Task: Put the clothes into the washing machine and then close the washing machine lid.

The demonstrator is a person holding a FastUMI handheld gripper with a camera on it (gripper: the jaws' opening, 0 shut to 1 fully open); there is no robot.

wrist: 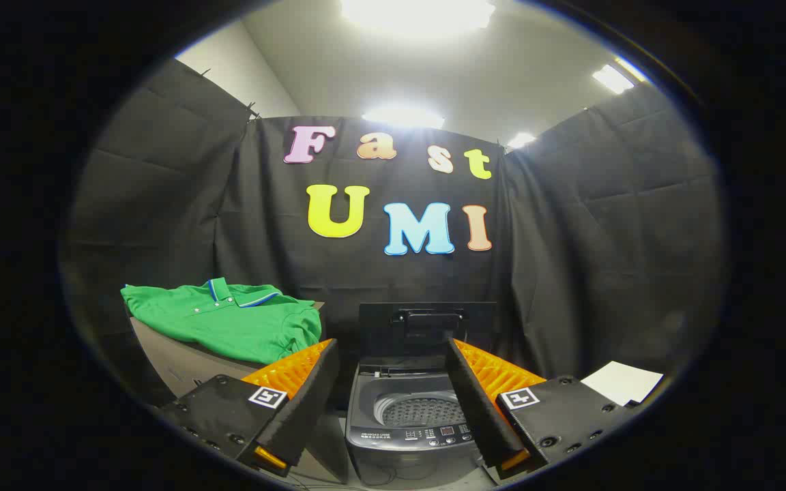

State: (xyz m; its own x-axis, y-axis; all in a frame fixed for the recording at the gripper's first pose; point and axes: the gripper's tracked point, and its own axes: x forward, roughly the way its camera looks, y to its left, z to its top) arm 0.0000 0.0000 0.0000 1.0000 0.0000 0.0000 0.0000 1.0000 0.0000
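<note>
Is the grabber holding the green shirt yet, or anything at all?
No, nothing is held. The gripper has its fingers spread open, empty. The green polo shirt lies on a stand beside the washing machine, lid up.

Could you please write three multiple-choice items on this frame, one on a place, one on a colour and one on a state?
1. Where does the polo shirt lie?
A. Inside the drum
B. On the brown box beside the washing machine
C. Between the claw's fingers

2. What colour is the shirt's body?
A. Green
B. Red
C. White

3. How is the washing machine lid?
A. Shut flat
B. Taken off
C. Raised upright behind the drum

Key: 1 B, the shirt is spread on the box top beyond the fingers, left of the machine. 2 A, its cloth is green, with a blue-edged collar. 3 C, the lid stands up at the back and the drum lies bare. The claw is open, holding nothing, the machine just ahead between its fingers.
</note>
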